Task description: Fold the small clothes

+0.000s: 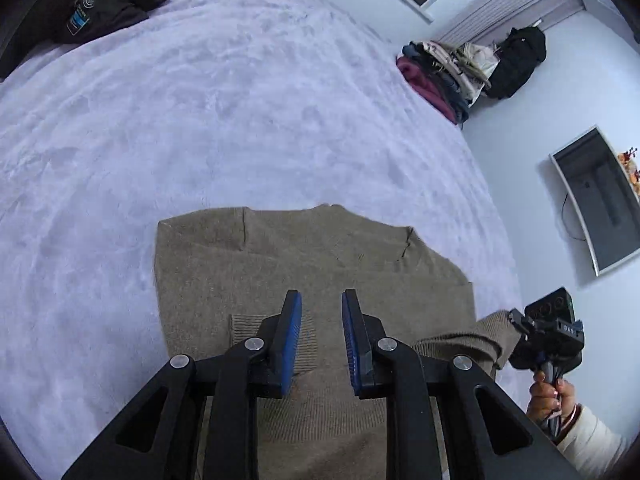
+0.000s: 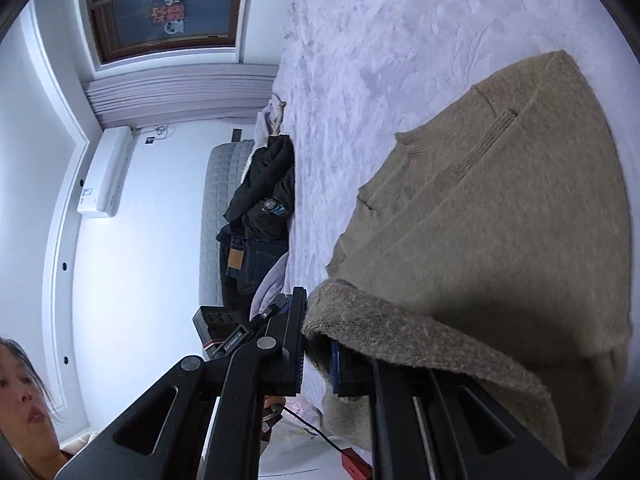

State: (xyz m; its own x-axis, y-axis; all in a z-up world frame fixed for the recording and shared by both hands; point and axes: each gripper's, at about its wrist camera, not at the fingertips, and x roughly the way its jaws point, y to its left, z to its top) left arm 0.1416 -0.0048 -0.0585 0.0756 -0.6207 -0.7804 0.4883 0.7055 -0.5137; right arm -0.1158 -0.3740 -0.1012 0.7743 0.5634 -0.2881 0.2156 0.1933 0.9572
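Taupe knitted sweater [image 1: 304,264] lies flat on the fluffy pale lilac bed [image 1: 200,120], its neckline at the far edge. The right claw [image 2: 316,344] is clamped on a ribbed sleeve cuff, lifted at the sweater's right side. The left claw [image 1: 321,300] hangs over the body, nearly closed and empty, so the right is better placed to fold.

Left gripper [image 1: 321,300] fingers apart, right gripper [image 2: 318,312] clamped.

The left gripper [image 1: 321,300] hovers, jaws apart and empty, above a tan knit sweater [image 1: 280,264] on the bed [image 1: 200,100]; right of the sweater, the right gripper [image 1: 516,320] pinches its sleeve [image 1: 472,340]
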